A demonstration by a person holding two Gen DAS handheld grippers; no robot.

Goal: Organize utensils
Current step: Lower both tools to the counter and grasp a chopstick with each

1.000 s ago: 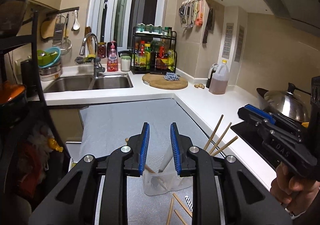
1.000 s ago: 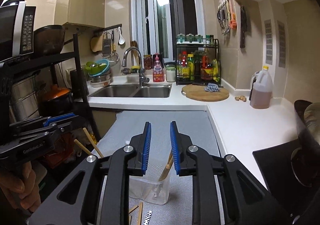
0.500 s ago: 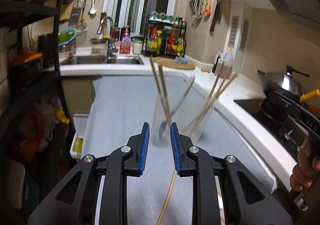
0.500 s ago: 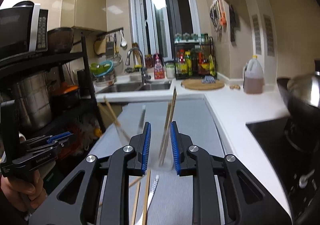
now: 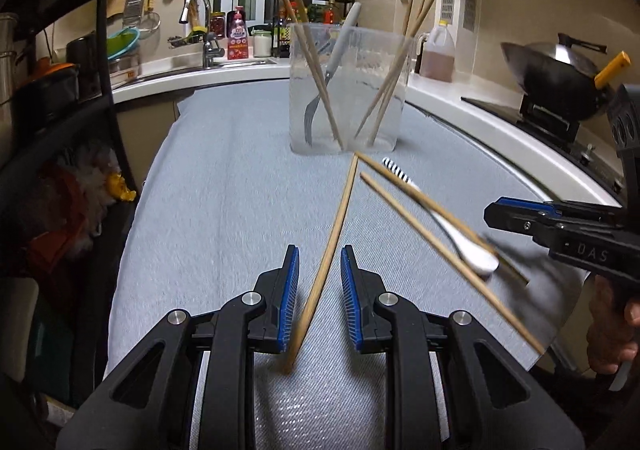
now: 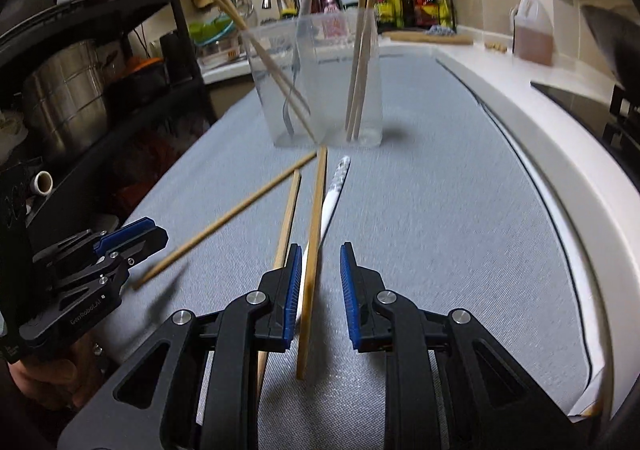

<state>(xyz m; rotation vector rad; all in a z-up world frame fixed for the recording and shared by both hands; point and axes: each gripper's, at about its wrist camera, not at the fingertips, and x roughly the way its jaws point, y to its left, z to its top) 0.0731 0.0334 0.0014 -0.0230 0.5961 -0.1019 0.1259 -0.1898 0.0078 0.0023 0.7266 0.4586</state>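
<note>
Both grippers have come down a long way in the last second, from high above the clear container to just over the grey surface (image 5: 224,210), and this changes what the next step can be.

On the left side, the left gripper (image 5: 319,282) now hangs low, its blue pads a little apart, with one loose chopstick (image 5: 336,226) running between them. The pads do not press on it, as far as I can see; there is a gap on each side. A second ago this gripper looked down into the container from above, so it has gone from looking over the scene to lining up on one stick.

In the middle, the clear container (image 5: 348,90) stands upright on the surface, further from the grippers. It already holds chopsticks on both sides and a fork (image 5: 320,90). Just before it lie the things not yet sorted: the stick under the left gripper, two more chopsticks crossing to the right, and a white spoon with a striped handle (image 5: 440,218), partly under one of them.

On the right side, the right gripper (image 6: 320,286) has made the same descent. Its pads are also a little apart, and another chopstick (image 6: 314,250) lies between them, with the spoon's handle close beside the left pad. I cannot say whether the pad touches anything.

I judge the task is about half done. Each gripper seems ready to close on its own stick, and the right one risks catching the spoon as well.
</note>
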